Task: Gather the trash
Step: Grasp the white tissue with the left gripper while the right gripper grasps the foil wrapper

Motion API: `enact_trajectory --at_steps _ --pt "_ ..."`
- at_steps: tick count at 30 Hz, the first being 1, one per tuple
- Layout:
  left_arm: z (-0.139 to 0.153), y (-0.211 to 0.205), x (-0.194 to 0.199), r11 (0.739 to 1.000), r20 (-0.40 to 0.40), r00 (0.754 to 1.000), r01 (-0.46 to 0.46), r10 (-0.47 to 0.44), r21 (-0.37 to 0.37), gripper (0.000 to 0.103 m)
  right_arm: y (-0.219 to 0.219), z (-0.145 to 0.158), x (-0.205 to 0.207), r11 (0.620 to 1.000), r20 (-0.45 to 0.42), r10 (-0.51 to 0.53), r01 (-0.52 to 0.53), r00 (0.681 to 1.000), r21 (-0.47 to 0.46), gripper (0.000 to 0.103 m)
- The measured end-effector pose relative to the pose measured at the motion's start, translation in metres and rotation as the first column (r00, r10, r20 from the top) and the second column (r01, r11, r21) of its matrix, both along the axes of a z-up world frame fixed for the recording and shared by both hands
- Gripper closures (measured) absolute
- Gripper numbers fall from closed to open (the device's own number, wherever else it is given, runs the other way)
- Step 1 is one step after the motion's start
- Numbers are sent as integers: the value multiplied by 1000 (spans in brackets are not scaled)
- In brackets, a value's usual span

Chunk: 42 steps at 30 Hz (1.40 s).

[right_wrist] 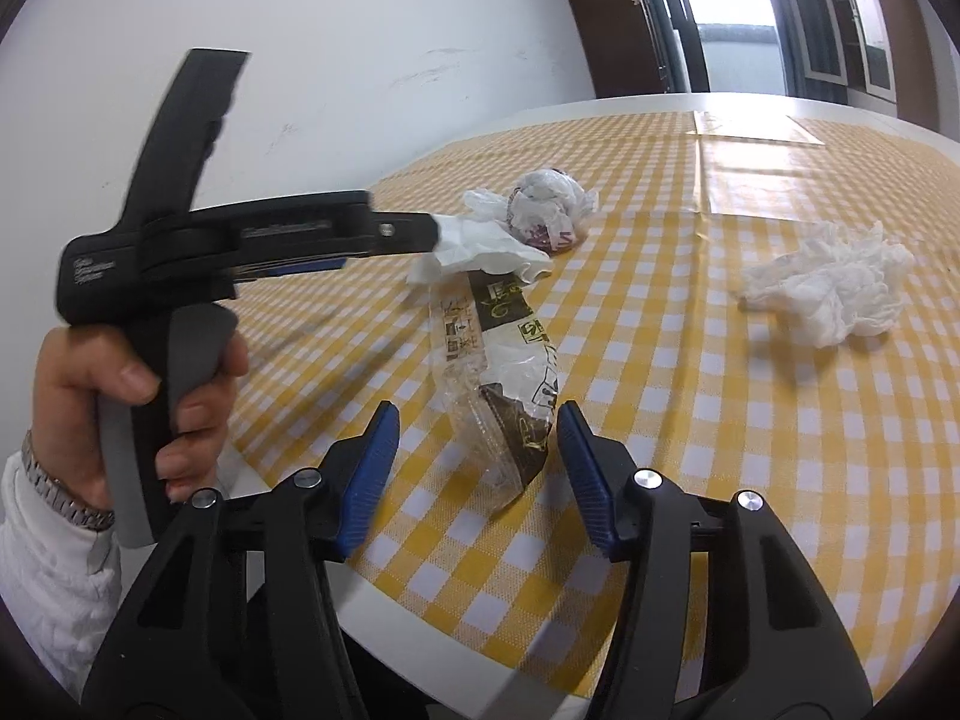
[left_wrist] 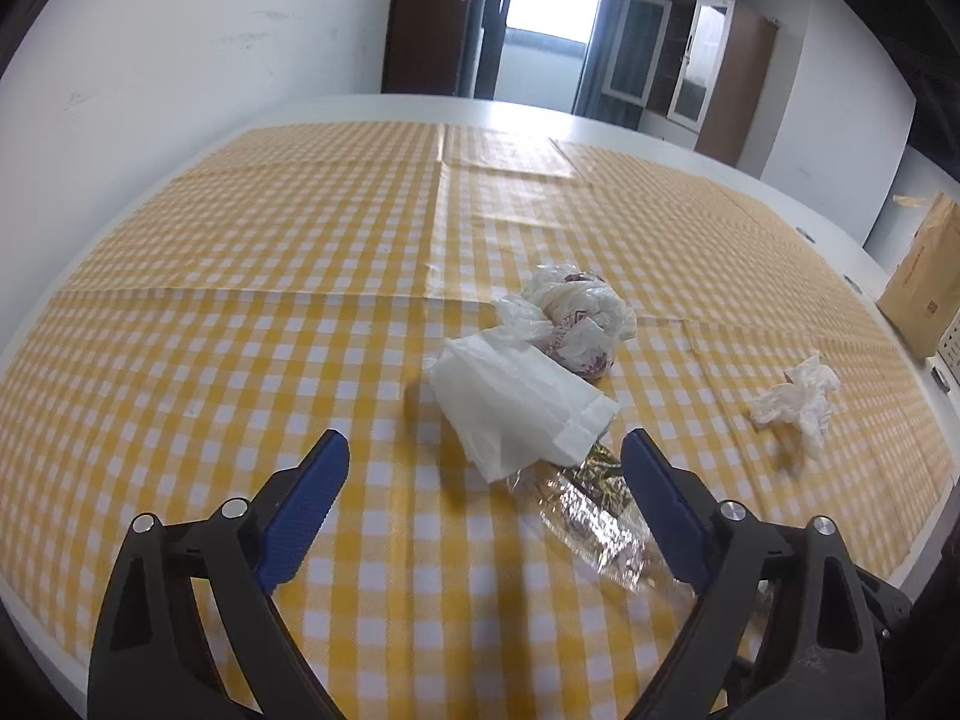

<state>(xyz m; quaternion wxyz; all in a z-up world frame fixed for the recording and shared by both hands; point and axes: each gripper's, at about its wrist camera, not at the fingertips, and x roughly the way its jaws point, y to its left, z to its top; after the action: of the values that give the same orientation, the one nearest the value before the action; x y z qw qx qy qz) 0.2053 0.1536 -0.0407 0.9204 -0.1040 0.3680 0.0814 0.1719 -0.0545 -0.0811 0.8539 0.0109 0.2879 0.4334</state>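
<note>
On a yellow checked tablecloth [left_wrist: 240, 276] lies a flat white napkin [left_wrist: 516, 408], partly over a clear printed wrapper [left_wrist: 600, 516]. Behind them sits a crumpled plastic bag [left_wrist: 576, 312], and a crumpled tissue [left_wrist: 798, 396] lies to the right. My left gripper [left_wrist: 486, 450] is open just short of the napkin's near edge. In the right wrist view the left gripper [right_wrist: 429, 230] shows from the side, its tips at the napkin [right_wrist: 480, 252]. My right gripper [right_wrist: 478, 414] is open, with the wrapper's [right_wrist: 504, 396] near end between its fingers and a gap on both sides.
A brown paper bag [left_wrist: 924, 282] stands at the table's right edge. A hand [right_wrist: 120, 384] in a white sleeve holds the left gripper's handle. The table's white rim [right_wrist: 384, 588] runs close under my right gripper. A white wall lies to the left and a doorway at the back.
</note>
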Motion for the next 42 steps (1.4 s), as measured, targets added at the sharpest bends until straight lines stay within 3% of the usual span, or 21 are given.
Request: enact_trajectory --at_steps 6,9,11,17,20,29,33,42 --pt "-7 -3 29 1000 -49 999 9 -10 -13 19 -1 -1 4 1000 -4 -12 12 1000 -2 69" --pt "-14 -1 35 1000 -79 997 -22 23 3 33 -2 -1 6 1000 -4 -4 4 1000 -3 75" --pt "-17 2 36 999 -79 996 -33 33 6 54 -4 -2 8 1000 3 -11 11 1000 1 83" --pt "-15 1 22 999 -40 998 -45 44 -9 79 -10 0 12 1000 7 -2 2 1000 25 91" --pt "-6 10 4 996 23 996 -91 91 -24 87 -14 6 8 999 27 9 -10 1000 32 93" --pt "23 26 -34 987 118 983 -130 140 -90 90 -27 19 2 999 52 6 -9 999 49 94" --pt "41 27 -53 988 154 977 -143 149 -50 90 -34 23 -4 999 60 -10 7 998 54 94" --pt "62 11 -99 995 228 969 -84 93 -46 95 -60 46 -26 995 105 -64 55 992 86 94"
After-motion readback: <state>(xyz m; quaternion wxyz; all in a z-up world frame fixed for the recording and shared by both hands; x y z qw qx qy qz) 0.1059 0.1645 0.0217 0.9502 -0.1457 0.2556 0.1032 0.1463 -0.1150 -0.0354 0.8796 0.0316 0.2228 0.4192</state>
